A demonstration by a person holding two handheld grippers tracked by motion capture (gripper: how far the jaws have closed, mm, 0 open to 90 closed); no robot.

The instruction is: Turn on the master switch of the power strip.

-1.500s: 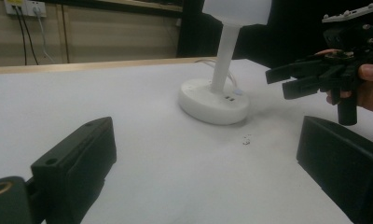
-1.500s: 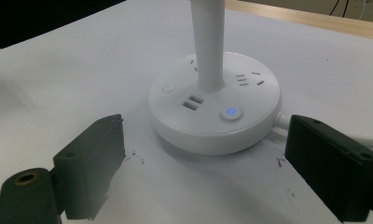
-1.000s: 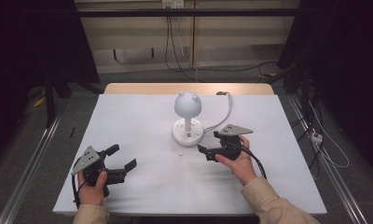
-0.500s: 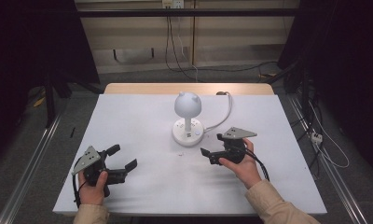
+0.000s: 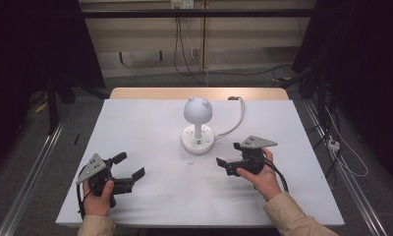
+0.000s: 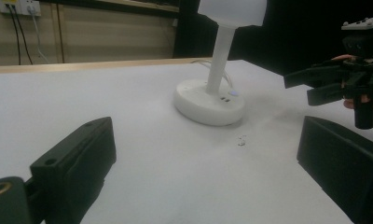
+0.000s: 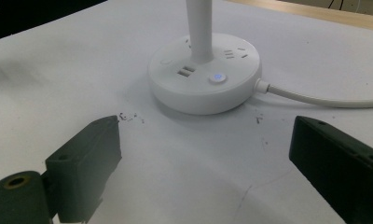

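While both jaws gape empty, lamp [image 7: 204, 79] just ahead, untouched, table [image 5: 150, 123].

White-covered table [image 5: 135, 123], white lamp [image 5: 198, 139] on round base, trailing cord [image 5: 232, 127]

White desk lamp [image 5: 198, 128] on a white-covered table [image 5: 145, 128].
The lamp was seen standing upright near the table's middle, a rounded head with two small ear-like bumps carried on a slim stem above a round base. Sockets, USB ports and a lit blue button [image 7: 216, 77] were set in the base; a white cord [image 7: 315, 99] was led off toward the table's far edge.
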